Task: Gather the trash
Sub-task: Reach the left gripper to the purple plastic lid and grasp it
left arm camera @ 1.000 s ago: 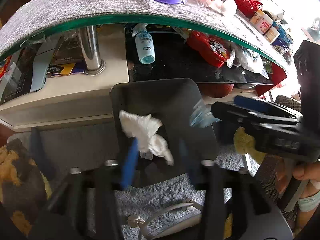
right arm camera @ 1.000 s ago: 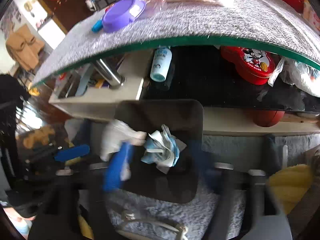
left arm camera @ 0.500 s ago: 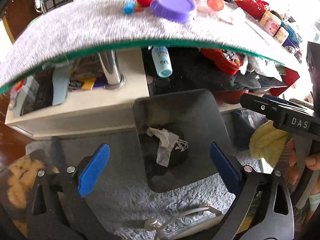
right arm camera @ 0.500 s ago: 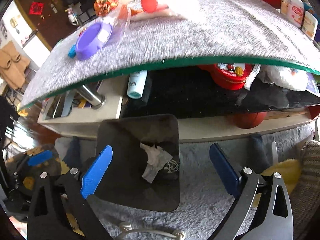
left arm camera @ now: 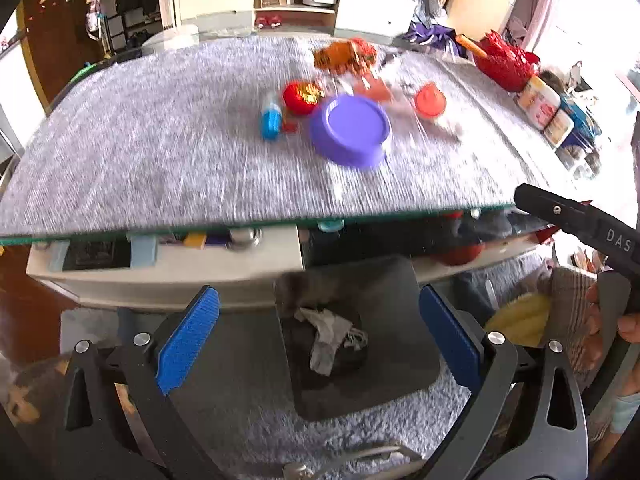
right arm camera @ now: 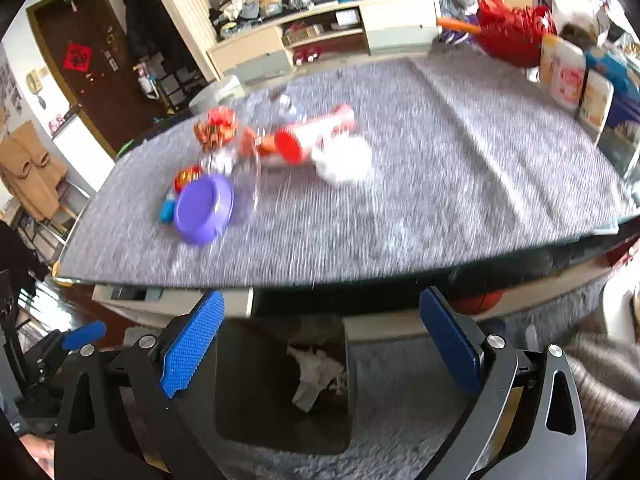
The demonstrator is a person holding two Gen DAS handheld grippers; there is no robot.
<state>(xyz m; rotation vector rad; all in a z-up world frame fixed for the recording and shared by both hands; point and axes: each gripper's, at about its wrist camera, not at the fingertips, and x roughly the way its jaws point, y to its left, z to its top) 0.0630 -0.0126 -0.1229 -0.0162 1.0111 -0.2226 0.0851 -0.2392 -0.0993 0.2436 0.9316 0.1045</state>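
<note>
A dark square bin [left arm camera: 400, 320] [right arm camera: 248, 400] stands on the rug below the table's front edge, with crumpled white tissue [left arm camera: 328, 332] [right arm camera: 316, 372] lying inside. My left gripper [left arm camera: 316, 344] hangs above the bin, open, nothing between its blue pads. My right gripper [right arm camera: 320, 344] is open and empty too, above the same bin. On the grey tabletop [left arm camera: 160, 152] lie a purple lid [left arm camera: 352, 128] [right arm camera: 204, 208], a small blue bottle [left arm camera: 270, 120], red wrappers [left arm camera: 300, 96], a red cap [left arm camera: 430, 100] and a white wad [right arm camera: 344, 160].
Red containers and boxes [right arm camera: 568, 72] crowd the table's right side. A lower shelf [left arm camera: 168, 264] under the glass holds clutter. The other gripper's black body [left arm camera: 580, 224] and a hand [left arm camera: 628, 320] show at right in the left wrist view. A grey rug [right arm camera: 400, 380] covers the floor.
Both grippers opened and dropped their tissue wads into the bin, then rose, so the tabletop now fills the upper part of each view.
</note>
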